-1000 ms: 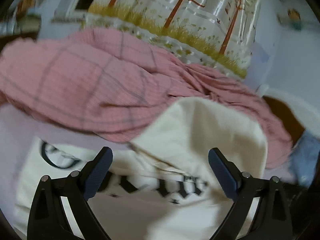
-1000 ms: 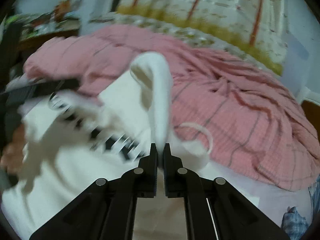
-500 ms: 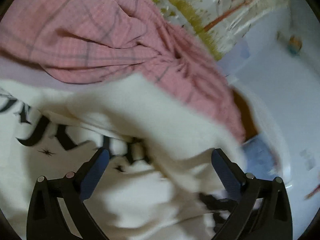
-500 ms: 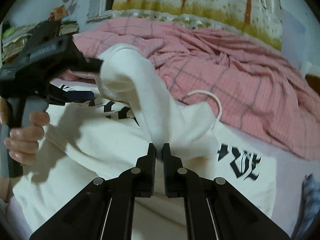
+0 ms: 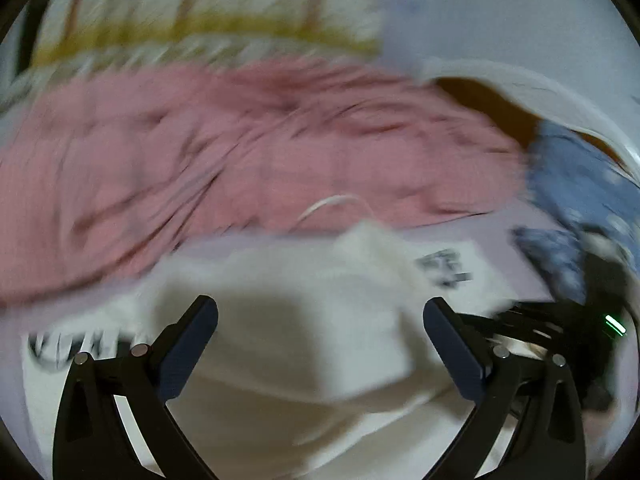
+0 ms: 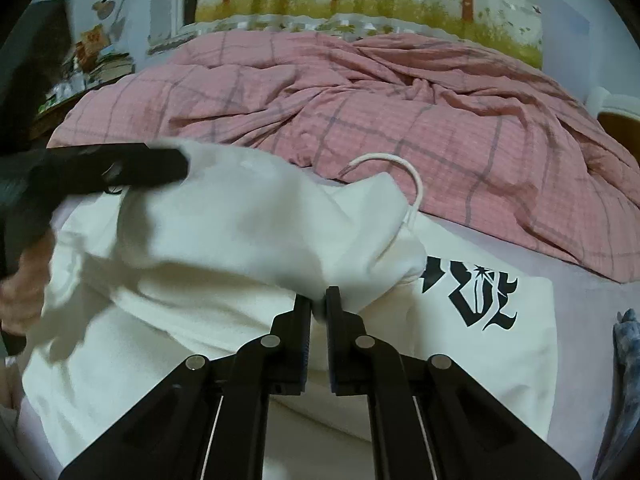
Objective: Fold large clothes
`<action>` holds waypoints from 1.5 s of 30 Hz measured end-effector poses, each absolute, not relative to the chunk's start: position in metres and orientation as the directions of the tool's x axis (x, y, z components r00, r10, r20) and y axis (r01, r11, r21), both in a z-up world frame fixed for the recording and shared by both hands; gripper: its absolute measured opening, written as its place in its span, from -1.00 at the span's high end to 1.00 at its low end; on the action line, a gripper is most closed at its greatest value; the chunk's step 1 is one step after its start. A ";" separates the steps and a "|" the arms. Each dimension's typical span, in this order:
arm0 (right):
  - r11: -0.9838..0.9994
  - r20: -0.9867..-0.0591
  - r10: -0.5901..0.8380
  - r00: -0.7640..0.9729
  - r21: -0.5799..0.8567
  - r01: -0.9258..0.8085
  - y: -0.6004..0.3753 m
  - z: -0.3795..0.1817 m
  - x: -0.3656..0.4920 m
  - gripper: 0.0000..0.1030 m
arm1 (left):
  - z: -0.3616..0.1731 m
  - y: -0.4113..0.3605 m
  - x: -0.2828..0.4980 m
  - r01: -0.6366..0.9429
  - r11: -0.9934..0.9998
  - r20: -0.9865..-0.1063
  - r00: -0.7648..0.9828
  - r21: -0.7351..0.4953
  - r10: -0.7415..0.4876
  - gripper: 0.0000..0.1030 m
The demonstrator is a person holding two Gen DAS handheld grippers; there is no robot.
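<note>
A fold of the white hoodie [image 6: 248, 216] is pinched between the nearly closed fingers of the right gripper [image 6: 319, 300], which is seen from its own camera low over the garment. From that pinch the raised fabric, the hood by its look, is draped leftward across the body of the garment, and a white drawstring [image 6: 404, 176] is looped up from it toward the far side of the bed. Black lettering [image 6: 476, 296] is printed on the flat part of the hoodie to the right of the pinch.

The left gripper [image 5: 320, 320] is held wide open above the hoodie [image 5: 288, 320], with nothing between its fingers; its view is strongly blurred. In the right wrist view the same left gripper [image 6: 120, 170] is seen at the left side, reaching over the raised fabric, with the person's hand [image 6: 24, 280] below it.

The hoodie is spread on the near part of the bed, on a pale lilac sheet [image 6: 592, 320]. Behind it, a crumpled pink checked blanket [image 6: 400, 112] is heaped across the far half of the bed. A blue patterned cloth [image 5: 576, 192] is seen at the right edge of the bed.
</note>
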State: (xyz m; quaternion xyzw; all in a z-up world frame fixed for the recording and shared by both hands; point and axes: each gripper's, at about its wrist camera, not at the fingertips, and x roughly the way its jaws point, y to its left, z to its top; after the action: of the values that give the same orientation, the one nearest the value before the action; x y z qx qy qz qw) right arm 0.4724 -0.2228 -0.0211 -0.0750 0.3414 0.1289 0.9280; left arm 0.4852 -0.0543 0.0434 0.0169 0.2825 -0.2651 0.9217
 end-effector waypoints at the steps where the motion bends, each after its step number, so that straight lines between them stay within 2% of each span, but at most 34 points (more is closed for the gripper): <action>1: 0.960 -0.650 0.186 0.737 -0.040 -0.278 -0.224 -0.020 0.474 0.88 | 0.049 -0.059 0.473 0.552 0.830 -0.488 0.704 -0.080 -0.515 -0.99; 3: 0.967 -0.644 0.201 0.738 0.008 -0.256 -0.231 -0.015 0.477 0.88 | 0.056 -0.069 0.459 0.563 0.826 -0.488 0.727 0.022 -0.482 -0.99; 7: 0.967 -0.618 0.240 0.748 0.088 -0.238 -0.245 -0.003 0.479 0.88 | 0.044 -0.077 0.467 0.573 0.819 -0.552 0.697 0.043 -0.458 -0.99; 12: 0.965 -0.594 0.256 0.763 0.112 -0.237 -0.251 0.005 0.480 0.88 | 0.009 -0.088 0.491 0.472 0.867 -0.648 0.713 0.163 -0.266 -0.98; 14: 0.964 -0.594 0.261 0.761 0.111 -0.244 -0.251 0.005 0.480 0.88 | 0.000 -0.084 0.501 0.370 0.910 -0.630 0.756 0.188 -0.177 -0.65; 15: 0.962 -0.596 0.263 0.758 0.105 -0.251 -0.250 0.004 0.480 0.88 | -0.002 -0.080 0.502 0.362 0.918 -0.608 0.769 0.160 -0.197 0.04; 16: 0.961 -0.598 0.266 0.756 0.104 -0.256 -0.250 0.003 0.480 0.88 | -0.002 -0.077 0.503 0.355 0.924 -0.597 0.775 0.141 -0.207 0.63; 17: 0.961 -0.601 0.265 0.754 0.101 -0.257 -0.249 0.003 0.479 0.85 | -0.001 -0.072 0.505 0.339 0.934 -0.590 0.780 0.115 -0.211 0.77; 21: 0.958 -0.610 0.266 0.746 0.080 -0.276 -0.244 0.000 0.475 0.63 | 0.014 -0.050 0.496 0.314 0.949 -0.520 0.813 0.013 -0.262 0.83; 24: 0.934 -0.656 0.289 0.698 0.035 -0.355 -0.230 -0.012 0.471 0.61 | 0.019 -0.040 0.497 0.289 0.957 -0.513 0.816 -0.037 -0.266 0.84; 27: 0.904 -0.707 0.394 0.587 0.183 -0.386 -0.230 -0.030 0.481 0.61 | 0.021 -0.036 0.501 0.282 0.957 -0.516 0.810 -0.072 -0.278 0.84; 29: 0.888 -0.706 0.444 0.551 0.264 -0.377 -0.232 -0.035 0.490 0.61 | 0.023 -0.038 0.502 0.298 0.953 -0.515 0.808 -0.060 -0.286 0.84; 32: 0.936 -0.688 0.349 0.636 0.216 -0.279 -0.225 -0.031 0.526 0.61 | 0.024 -0.039 0.502 0.283 0.957 -0.519 0.810 -0.059 -0.272 0.84; 34: 0.948 -0.718 0.319 0.619 0.233 -0.218 -0.224 -0.037 0.561 0.61 | 0.028 -0.037 0.502 0.259 0.962 -0.516 0.816 -0.081 -0.263 0.84; 36: 0.970 -0.764 0.239 0.599 0.220 -0.106 -0.232 -0.045 0.595 0.69 | 0.031 -0.041 0.497 0.283 0.959 -0.494 0.830 -0.030 -0.261 0.84; 37: 0.976 -0.758 0.199 0.621 0.213 -0.053 -0.238 -0.043 0.599 0.70 | 0.031 -0.044 0.496 0.276 0.961 -0.487 0.839 -0.001 -0.241 0.84; 39: 0.992 -0.695 0.056 0.717 0.121 0.039 -0.249 -0.030 0.599 0.70 | 0.030 -0.043 0.498 0.267 0.964 -0.497 0.834 -0.018 -0.240 0.84; 41: 0.995 -0.673 -0.072 0.736 0.002 0.099 -0.258 -0.025 0.596 0.70 | 0.030 -0.038 0.500 0.260 0.964 -0.492 0.834 -0.050 -0.250 0.84; 44: 0.990 -0.691 -0.024 0.723 0.084 0.113 -0.286 -0.021 0.582 0.69 | 0.033 -0.036 0.498 0.296 0.954 -0.494 0.823 -0.049 -0.281 0.80; 45: 0.984 -0.709 -0.026 0.705 0.105 0.143 -0.298 -0.022 0.576 0.69 | 0.034 -0.037 0.498 0.335 0.941 -0.511 0.801 -0.048 -0.312 0.68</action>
State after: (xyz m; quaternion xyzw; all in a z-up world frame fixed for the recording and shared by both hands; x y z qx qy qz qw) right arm 0.5762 -0.2979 -0.0223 0.0763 0.3816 -0.0459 0.9200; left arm 0.4979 -0.0373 0.0338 0.0223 0.2654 -0.1705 0.9487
